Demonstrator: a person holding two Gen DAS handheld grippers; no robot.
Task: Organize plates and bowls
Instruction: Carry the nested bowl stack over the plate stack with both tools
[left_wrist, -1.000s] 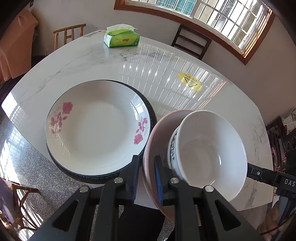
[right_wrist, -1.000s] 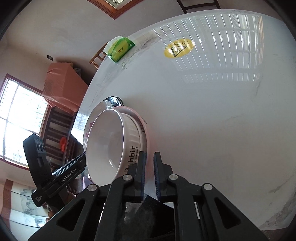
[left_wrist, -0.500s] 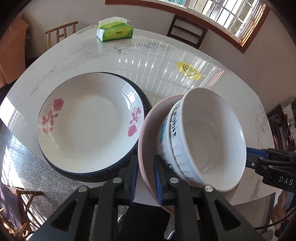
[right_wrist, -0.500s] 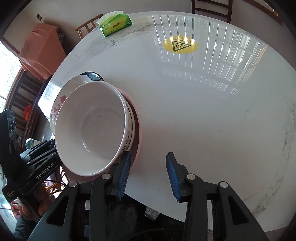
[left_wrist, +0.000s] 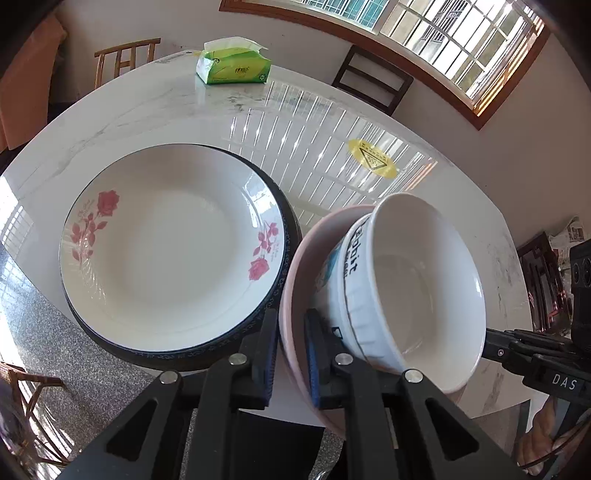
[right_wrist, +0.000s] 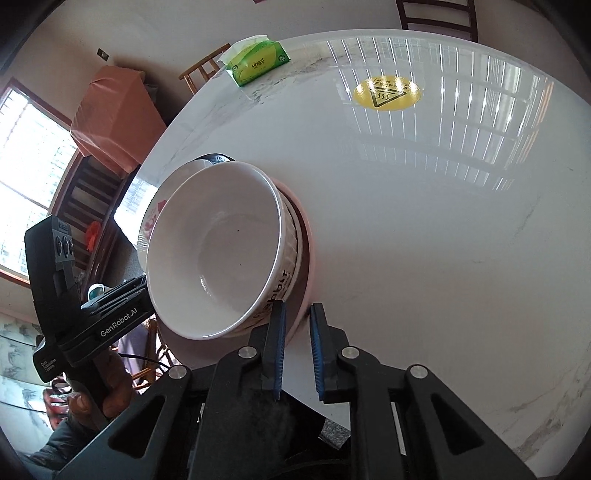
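At the near edge of the table (left_wrist: 166, 110), the change is on the right side. Half a second back the right gripper (right_wrist: 297, 343) was seen spread wide beside the pink bowl (left_wrist: 295, 280). Now its jaws have just been closing, and the pink rim is caught between the blue pads, so that gripper is clamped on it. The left gripper (left_wrist: 291, 354) has hardly been moved. It is shut on the same pink rim at the opposite side, one pad inside the bowl and one outside.

The white bowl (left_wrist: 413, 288) is nested inside the pink one. It is tipped over towards the right-hand side, more steeply than a second ago, with its lettered wall turned up to the left camera. It is touched by neither pair of pads, as far as can be made out.

Just beside the pair, the floral plate (left_wrist: 166, 251) is stacked on the dark-rimmed plate (left_wrist: 177, 363), and neither has been disturbed. Whether the pink bowl's foot is on the table or clear of it cannot be told.

For the task, a two-sided hold has now been gained on the nested bowls. They can probably be carried as one and set down level. Care is called for, since the tilted white bowl could slide out.
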